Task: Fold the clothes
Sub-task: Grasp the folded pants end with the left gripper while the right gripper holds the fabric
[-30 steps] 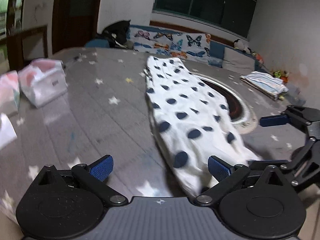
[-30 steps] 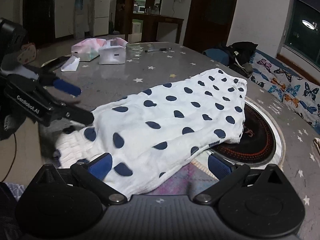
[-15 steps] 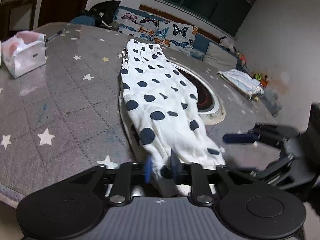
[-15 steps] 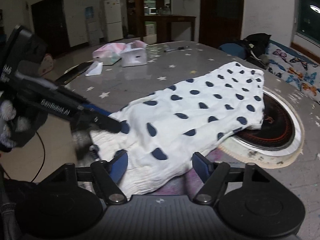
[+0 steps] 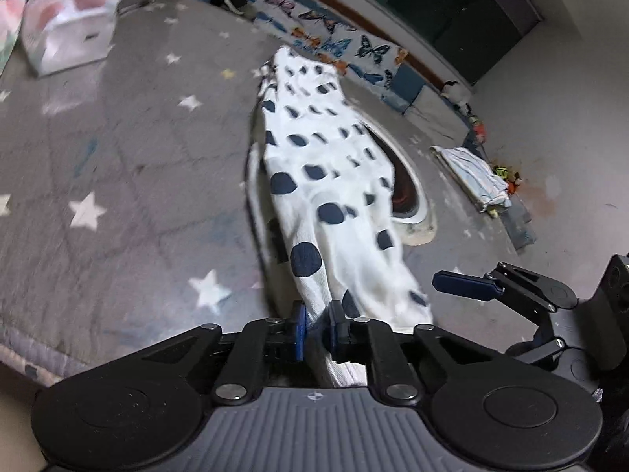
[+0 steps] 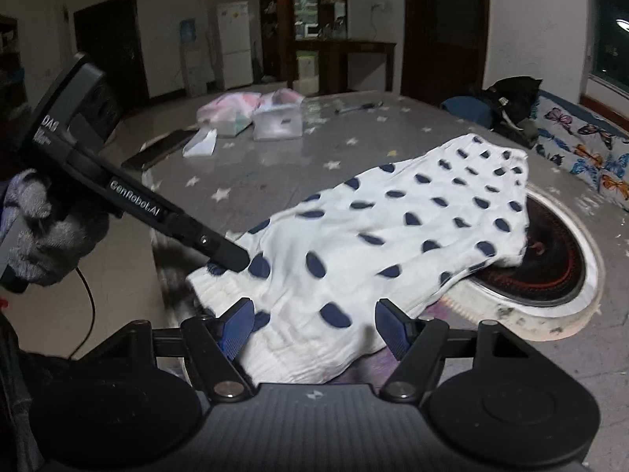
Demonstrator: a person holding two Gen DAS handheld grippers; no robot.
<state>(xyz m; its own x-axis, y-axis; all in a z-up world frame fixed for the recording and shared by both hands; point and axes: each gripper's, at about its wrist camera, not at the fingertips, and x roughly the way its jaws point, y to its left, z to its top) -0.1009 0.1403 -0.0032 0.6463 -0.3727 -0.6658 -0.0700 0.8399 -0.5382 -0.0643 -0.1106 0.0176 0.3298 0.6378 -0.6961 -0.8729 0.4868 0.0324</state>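
A white garment with dark blue dots (image 5: 326, 181) lies lengthwise on the grey star-patterned table (image 5: 129, 181); it also shows in the right wrist view (image 6: 393, 228). My left gripper (image 5: 314, 328) is shut on the garment's near ribbed hem and lifts that corner. It appears in the right wrist view (image 6: 232, 257) pinching the hem. My right gripper (image 6: 314, 328) is open, its fingers straddling the near hem edge, not closed on it. It shows at the right of the left wrist view (image 5: 468, 287).
A round burner ring (image 6: 550, 271) set in the table lies partly under the garment. Pink and white tissue packs (image 6: 275, 120) and a pen (image 6: 357, 107) sit at the far side. A folded striped cloth (image 5: 475, 177) lies at the right. A butterfly-print sofa (image 5: 346, 43) stands beyond.
My left gripper closed on the garment's near hem and has lifted it a little. My right gripper moved closer to the hem and stays open.
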